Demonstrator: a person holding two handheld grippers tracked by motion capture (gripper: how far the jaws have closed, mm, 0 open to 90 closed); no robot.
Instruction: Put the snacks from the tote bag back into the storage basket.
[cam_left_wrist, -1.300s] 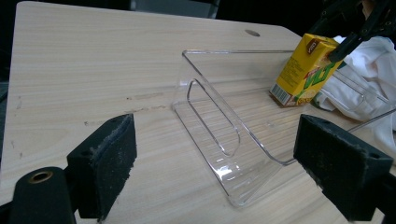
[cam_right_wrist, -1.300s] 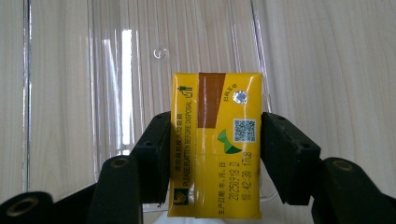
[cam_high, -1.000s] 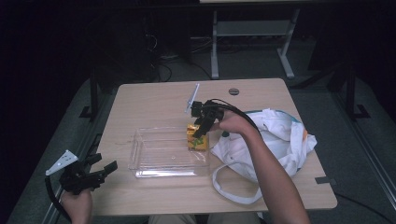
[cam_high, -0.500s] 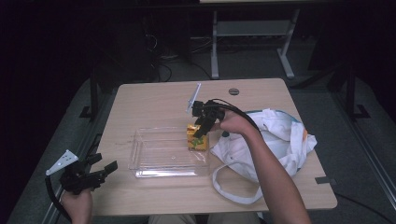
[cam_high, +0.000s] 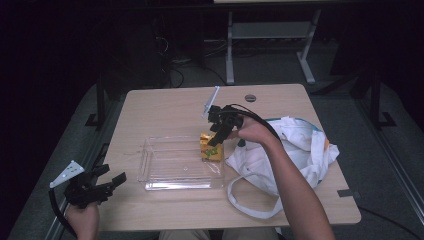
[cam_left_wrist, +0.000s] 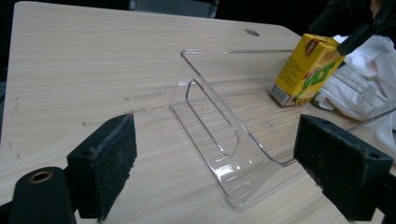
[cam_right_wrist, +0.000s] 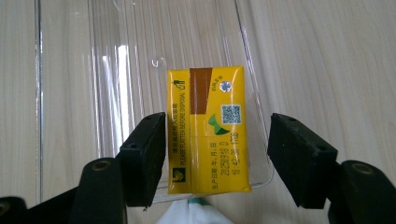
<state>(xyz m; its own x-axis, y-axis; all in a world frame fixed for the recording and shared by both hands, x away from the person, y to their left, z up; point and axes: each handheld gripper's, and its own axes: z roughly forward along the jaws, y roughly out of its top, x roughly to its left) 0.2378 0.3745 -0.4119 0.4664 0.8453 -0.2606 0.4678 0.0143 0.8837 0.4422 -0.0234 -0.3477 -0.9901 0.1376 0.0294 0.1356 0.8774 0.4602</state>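
Right tongs (cam_right_wrist: 217, 158) now parted, yellow carton (cam_right_wrist: 208, 130) upright

On the yellow drink carton (cam_right_wrist: 207, 130) "FLATTEN BEFORE DISPOSAL" is printed — beside a QR code. On its side "VLT" (cam_left_wrist: 317, 77) can be read.

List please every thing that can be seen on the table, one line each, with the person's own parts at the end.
Table: one, light wood, a round hole near the far edge.
Clear tray: one, transparent plastic, at the middle of the table.
Drink carton: one, yellow with green print, standing at the tray's right end.
Cloth bag: one, white with a long handle, on the table's right part.
Right gripper: one, black, jaws apart on either side of the carton's top.
Left gripper: one, black, jaws apart, at the table's near left corner.
Hands: two, each holding a gripper.
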